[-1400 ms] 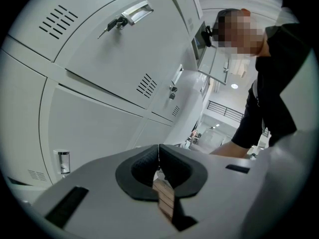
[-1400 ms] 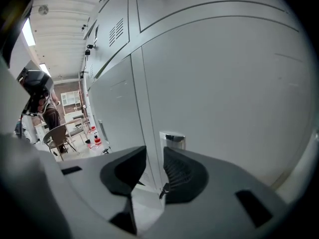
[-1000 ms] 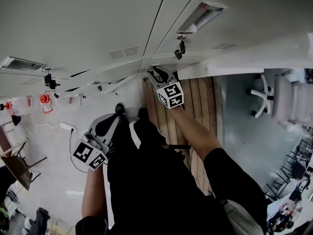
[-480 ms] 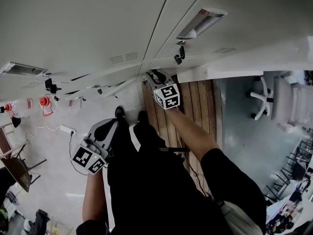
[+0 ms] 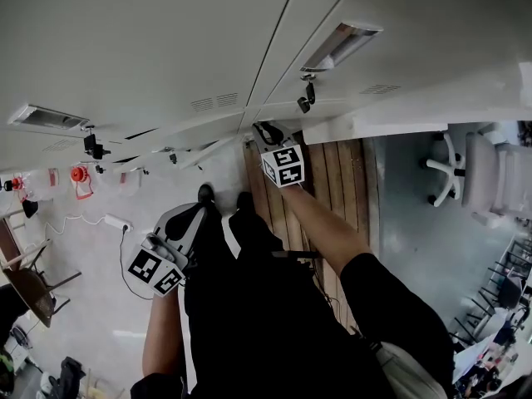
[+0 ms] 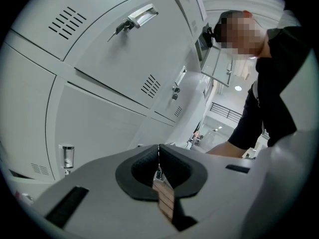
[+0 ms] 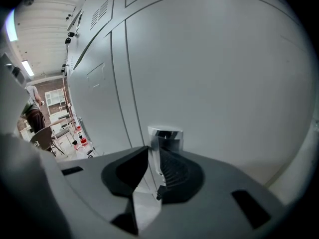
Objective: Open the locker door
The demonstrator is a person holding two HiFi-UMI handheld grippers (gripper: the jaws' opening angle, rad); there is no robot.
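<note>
Right gripper view shows the right gripper (image 7: 154,158) held up close against the grey locker door (image 7: 229,83), with the door's small chrome handle (image 7: 165,135) standing at the tips of its jaws. The jaws have just been closing, but a wedge of light shows between them, and the pads do not look pressed on the handle yet. The ribbed right pad sits just beside the metal, while the left pad stands a little apart. In the head view this gripper reaches forward and down to a low door in the bank of lockers, close to the wooden floor strip (image 5: 332,173). The left gripper (image 6: 159,156) hangs back near the person's leg, away from the lockers. Its jaws are together with nothing between them. The door looks like thin sheet steel, so it should be stiff and fairly light, and it should swing freely on its hinges once any latch gives. The polished handle is the only place to take hold, and it is likely slippery. A firm pinch across its two sides, well seated on the ribbed pads, seems wise. A steady pull should then follow the door's arc, since a jerk could slide the pads off. Which edge carries the hinges cannot be told from here.
</note>
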